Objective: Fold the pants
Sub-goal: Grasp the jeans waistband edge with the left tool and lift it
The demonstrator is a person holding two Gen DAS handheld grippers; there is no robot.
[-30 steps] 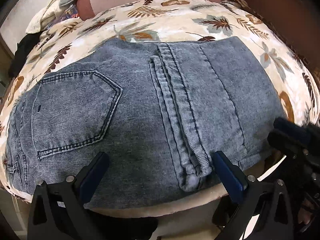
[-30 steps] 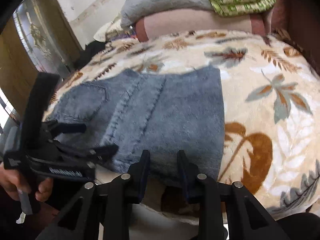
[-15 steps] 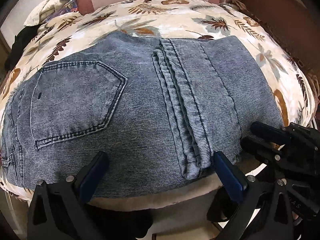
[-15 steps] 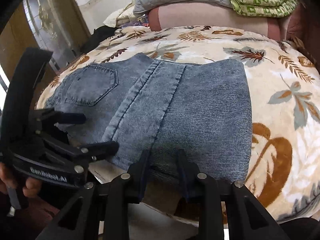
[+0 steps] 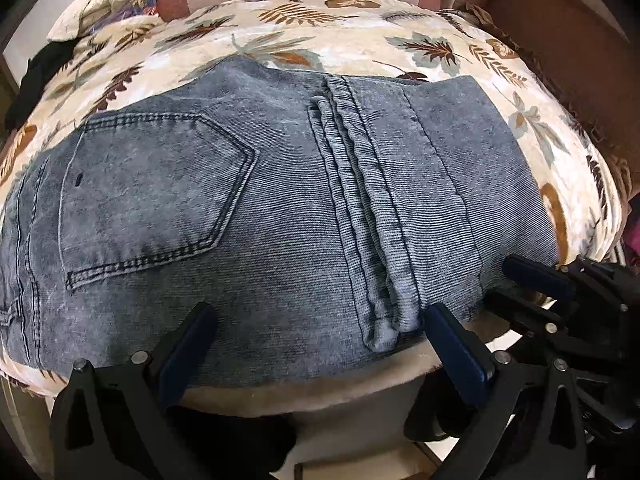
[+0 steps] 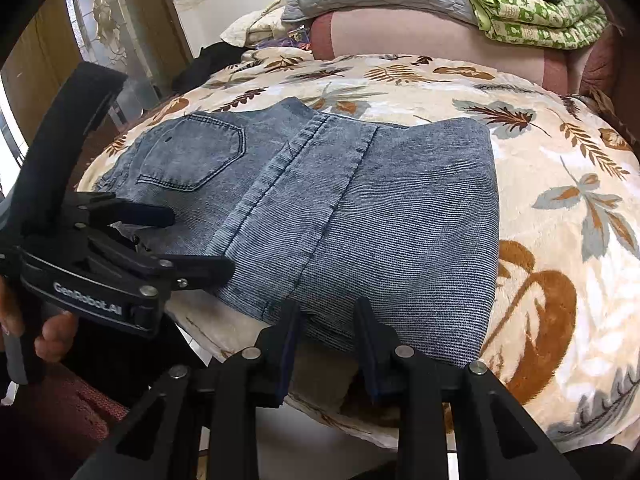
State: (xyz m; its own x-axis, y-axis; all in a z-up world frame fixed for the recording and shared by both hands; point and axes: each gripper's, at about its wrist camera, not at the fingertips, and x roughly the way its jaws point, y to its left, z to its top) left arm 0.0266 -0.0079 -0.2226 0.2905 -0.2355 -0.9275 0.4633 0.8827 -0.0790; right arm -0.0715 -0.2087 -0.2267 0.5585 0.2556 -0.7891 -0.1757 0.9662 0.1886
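Jeans [image 5: 280,216]: thick, limp denim, folded on the blanket [image 6: 560,184]; grip the bulky near edge at 6 o'clock.
Left tongs [image 5: 320,344]: wide, empty.
Right tongs [image 6: 326,340]: narrow, empty.

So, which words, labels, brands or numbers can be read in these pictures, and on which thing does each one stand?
"GenRobot.AI": white letters on the black body of the left hand-held gripper, seen in the right wrist view.
Jeans: no readable label or tag shows.
Blanket and green cloth: printed patterns only, no words.
Nothing else readable in either view.
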